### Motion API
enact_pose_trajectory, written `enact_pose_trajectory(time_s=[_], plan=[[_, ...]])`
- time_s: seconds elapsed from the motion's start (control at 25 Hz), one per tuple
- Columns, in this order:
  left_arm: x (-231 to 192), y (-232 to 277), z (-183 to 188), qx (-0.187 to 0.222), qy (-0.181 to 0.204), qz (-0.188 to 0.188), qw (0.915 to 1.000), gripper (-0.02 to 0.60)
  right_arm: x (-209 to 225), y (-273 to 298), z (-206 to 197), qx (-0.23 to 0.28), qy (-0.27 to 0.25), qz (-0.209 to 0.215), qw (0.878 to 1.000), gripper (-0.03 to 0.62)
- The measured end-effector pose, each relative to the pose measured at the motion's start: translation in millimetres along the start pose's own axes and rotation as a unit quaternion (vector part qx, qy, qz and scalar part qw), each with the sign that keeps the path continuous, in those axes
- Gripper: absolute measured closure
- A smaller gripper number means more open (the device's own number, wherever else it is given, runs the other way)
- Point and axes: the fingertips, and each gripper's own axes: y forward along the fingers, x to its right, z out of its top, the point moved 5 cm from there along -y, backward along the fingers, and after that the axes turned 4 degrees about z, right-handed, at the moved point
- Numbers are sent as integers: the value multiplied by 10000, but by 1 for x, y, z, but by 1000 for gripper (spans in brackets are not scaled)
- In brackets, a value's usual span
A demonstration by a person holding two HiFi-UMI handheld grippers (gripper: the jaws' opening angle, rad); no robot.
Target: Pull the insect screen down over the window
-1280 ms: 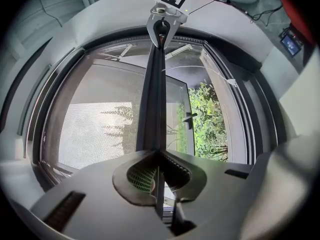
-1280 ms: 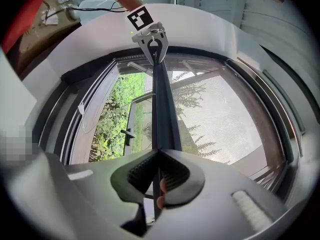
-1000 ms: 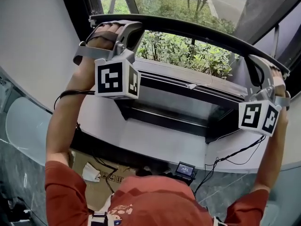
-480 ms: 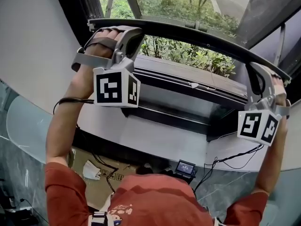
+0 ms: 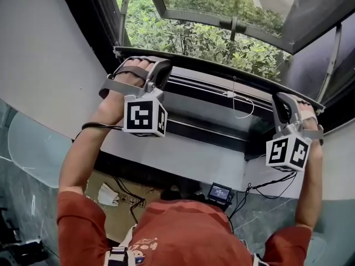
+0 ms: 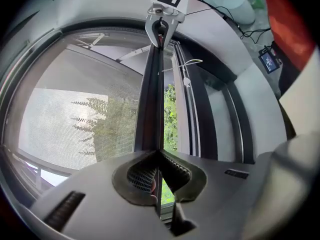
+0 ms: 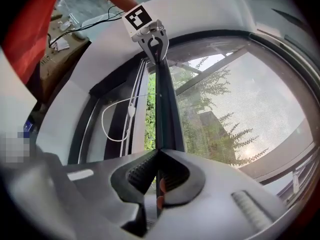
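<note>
The insect screen's dark bottom bar [image 5: 222, 73] runs across the window, with grey mesh [image 5: 222, 4] stretched above it. My left gripper [image 5: 161, 65] is shut on the bar's left end and my right gripper [image 5: 280, 102] is shut on its right end. In the left gripper view the bar [image 6: 154, 99] runs straight out from the closed jaws to the right gripper [image 6: 161, 26], mesh [image 6: 75, 114] on the left. In the right gripper view the bar [image 7: 162, 104] leads to the left gripper [image 7: 152, 39], mesh [image 7: 240, 109] on the right.
A white pull cord [image 5: 239, 107] hangs below the bar in front of the dark lower window frame [image 5: 211, 121]. Green shrubs [image 5: 183, 37] show outside. A white sill [image 5: 183, 159], a cardboard box [image 5: 105, 204], a small display [image 5: 220, 193] and cables lie below.
Both grippers have come down together with the bar held in them. More mesh shows above the bar, and the open gap under it has narrowed.
</note>
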Motion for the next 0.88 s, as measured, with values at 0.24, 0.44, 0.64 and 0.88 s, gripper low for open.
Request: enact_pose_trajectory(time_s=[0.24, 0.44, 0.64, 0.88], plan=[[19, 6, -1, 7, -76, -104, 9999, 560, -17, 9, -5, -19, 112, 139, 9998, 569], [32, 7, -1, -6, -44, -334, 9994, 560, -30, 12, -7, -109, 188, 281, 9994, 569], [55, 12, -3, -24, -77, -575, 9983, 560, -51, 22, -10, -188, 276, 491, 9982, 569], [60, 14, -3, 32, -115, -737, 9972, 560, -57, 24, -12, -231, 300, 627, 9973, 569]])
